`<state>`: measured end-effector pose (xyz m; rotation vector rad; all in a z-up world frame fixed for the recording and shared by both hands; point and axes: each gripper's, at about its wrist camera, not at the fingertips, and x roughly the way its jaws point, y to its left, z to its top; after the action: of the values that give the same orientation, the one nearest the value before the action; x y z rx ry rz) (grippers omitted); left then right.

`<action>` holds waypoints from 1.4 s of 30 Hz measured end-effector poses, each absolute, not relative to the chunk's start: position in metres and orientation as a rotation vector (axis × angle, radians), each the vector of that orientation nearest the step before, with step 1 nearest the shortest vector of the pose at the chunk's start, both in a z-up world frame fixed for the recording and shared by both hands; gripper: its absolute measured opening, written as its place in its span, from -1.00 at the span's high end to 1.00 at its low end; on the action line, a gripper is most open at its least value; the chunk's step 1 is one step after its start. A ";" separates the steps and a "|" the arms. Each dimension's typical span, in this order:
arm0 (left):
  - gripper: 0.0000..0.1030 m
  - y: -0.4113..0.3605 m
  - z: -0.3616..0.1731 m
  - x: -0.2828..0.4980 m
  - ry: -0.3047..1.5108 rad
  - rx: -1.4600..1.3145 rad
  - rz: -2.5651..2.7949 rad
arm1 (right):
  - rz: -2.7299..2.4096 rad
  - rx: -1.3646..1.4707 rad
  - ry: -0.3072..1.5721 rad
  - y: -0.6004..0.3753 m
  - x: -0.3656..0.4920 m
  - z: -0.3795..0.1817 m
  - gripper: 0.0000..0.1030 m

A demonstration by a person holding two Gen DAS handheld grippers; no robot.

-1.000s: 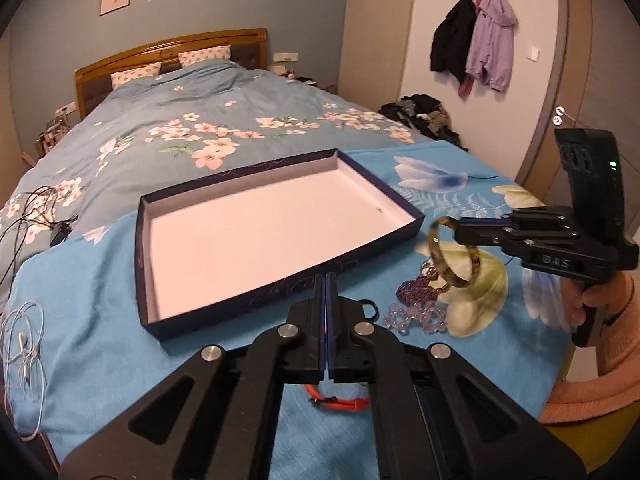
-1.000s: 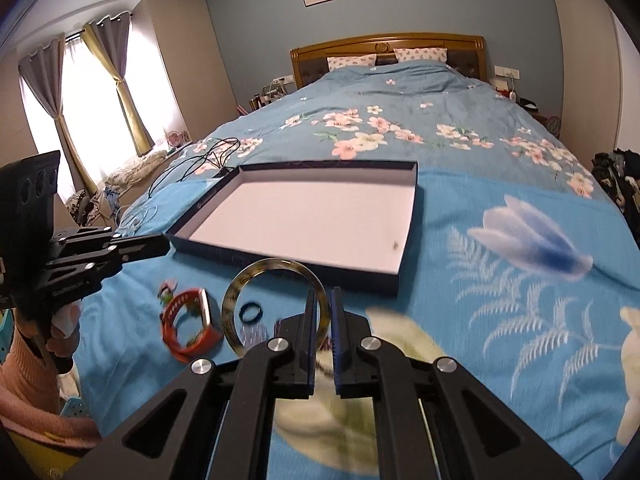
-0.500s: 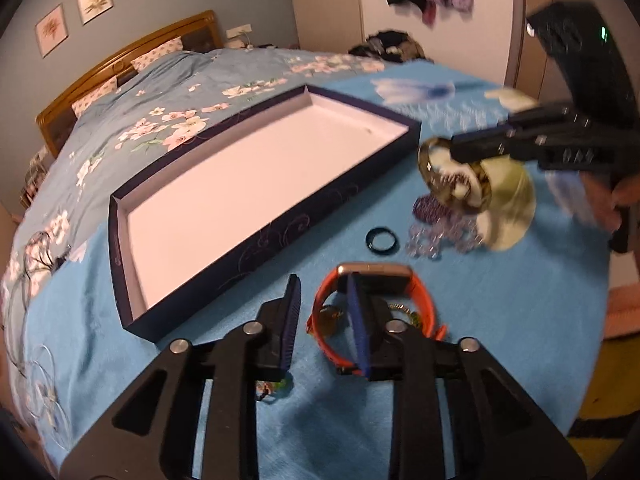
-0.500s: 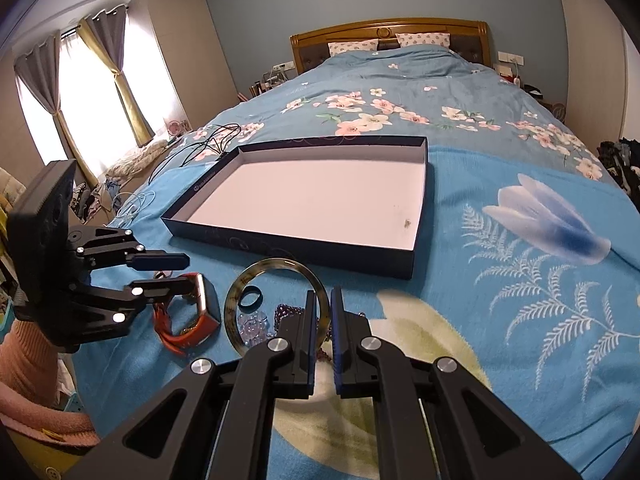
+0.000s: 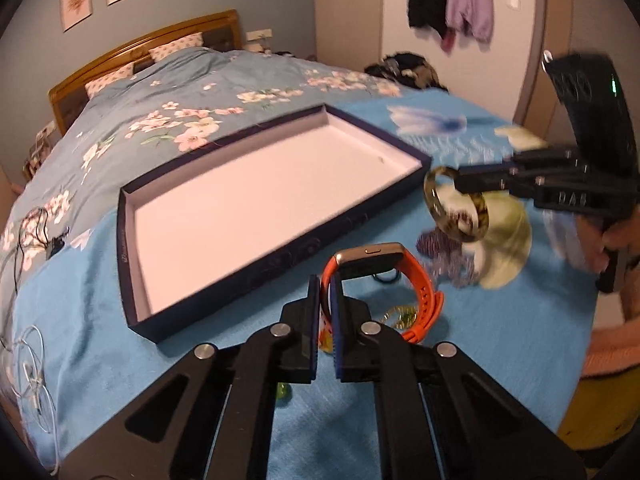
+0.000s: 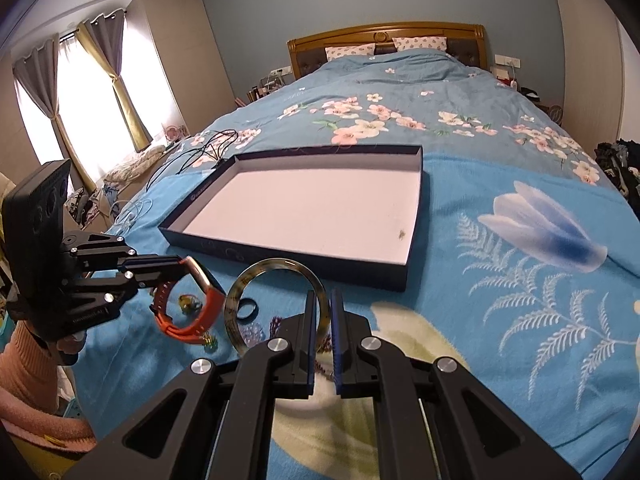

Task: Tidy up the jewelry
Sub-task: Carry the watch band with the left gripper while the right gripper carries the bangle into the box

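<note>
Your left claw (image 5: 325, 280) is clamped on the strap of the orange watch (image 5: 404, 276), held above the blue bedspread (image 5: 500, 344) at lower centre. Your right claw (image 6: 320, 304) grips the tortoiseshell bangle (image 6: 256, 280), also lifted. The navy tray (image 6: 280, 246) lies on the bed in mid-frame, a black ring (image 6: 247, 309) just before it.

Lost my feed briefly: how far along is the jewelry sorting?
Nothing sits in the tray yet. In hand: left gripper holds the orange watch, right gripper holds the tortoiseshell bangle. Left on the bedspread: black ring, purple beads, gold piece.
</note>
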<state>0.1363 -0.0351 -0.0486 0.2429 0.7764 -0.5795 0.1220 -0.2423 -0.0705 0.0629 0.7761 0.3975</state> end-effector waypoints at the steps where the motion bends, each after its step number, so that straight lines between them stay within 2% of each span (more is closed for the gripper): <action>1: 0.89 -0.033 -0.045 0.139 0.772 0.224 -0.571 | 0.396 0.060 0.773 -0.242 0.124 -0.069 0.90; 10: 0.89 -0.015 -0.022 0.180 0.736 0.128 -0.444 | 0.372 0.015 0.738 -0.236 0.175 -0.049 0.90; 19: 0.89 -0.005 -0.019 0.237 0.760 0.109 -0.345 | 0.351 -0.004 0.788 -0.220 0.244 -0.056 0.90; 31: 0.88 -0.004 -0.042 0.316 0.841 0.097 -0.299 | 0.303 -0.032 0.867 -0.199 0.308 -0.074 0.90; 42: 0.87 -0.006 -0.063 0.355 0.905 0.102 -0.263 | 0.274 -0.031 0.950 -0.191 0.336 -0.092 0.89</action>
<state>0.3553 -0.0064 -0.0627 0.1025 0.9052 -0.2635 0.3355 -0.1907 -0.0917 -0.0310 0.9504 0.2743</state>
